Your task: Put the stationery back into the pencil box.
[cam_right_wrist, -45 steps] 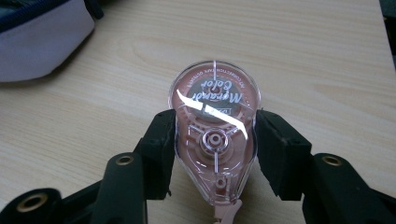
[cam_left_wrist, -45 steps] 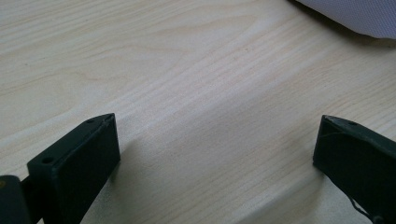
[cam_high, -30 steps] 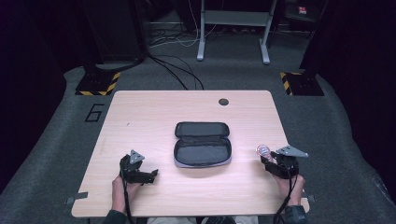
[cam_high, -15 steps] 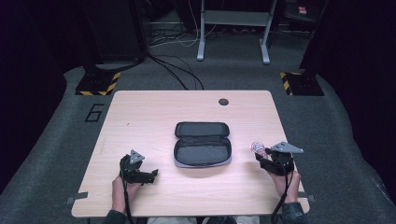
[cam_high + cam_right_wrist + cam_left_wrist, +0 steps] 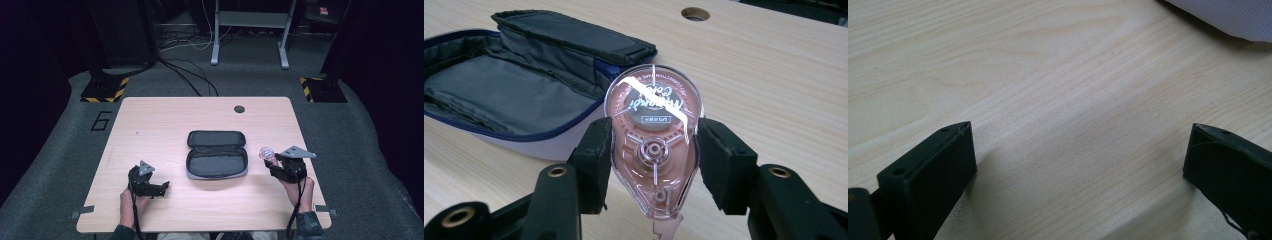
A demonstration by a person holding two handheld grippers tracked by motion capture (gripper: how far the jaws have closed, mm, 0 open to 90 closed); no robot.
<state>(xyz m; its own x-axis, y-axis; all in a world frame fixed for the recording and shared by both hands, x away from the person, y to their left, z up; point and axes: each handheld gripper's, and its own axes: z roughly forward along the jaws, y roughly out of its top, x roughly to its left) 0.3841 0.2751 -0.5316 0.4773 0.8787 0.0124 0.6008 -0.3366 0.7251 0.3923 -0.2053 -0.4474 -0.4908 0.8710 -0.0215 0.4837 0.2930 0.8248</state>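
On the left of the wooden table, the left gripper lay low near the front edge, held in the person's left hand, its tips turned toward the pencil case. In the left gripper view its two black jaws stood wide apart over bare wood with nothing between them, and a pale corner of the case showed at the upper right.

At the middle lay the open pencil case, grey inside with a blue zip edge, its lid folded back toward the far side. Beyond it, near the far edge, a small round hole sat in the tabletop.

To the right, just beside the case but apart from it, the right gripper was held in the right hand. Its jaws were closed on a pink, clear-shelled correction tape dispenser, clamped by its two sides with its rounded end pointing away from the hand, above the wood and close to the case's right end.
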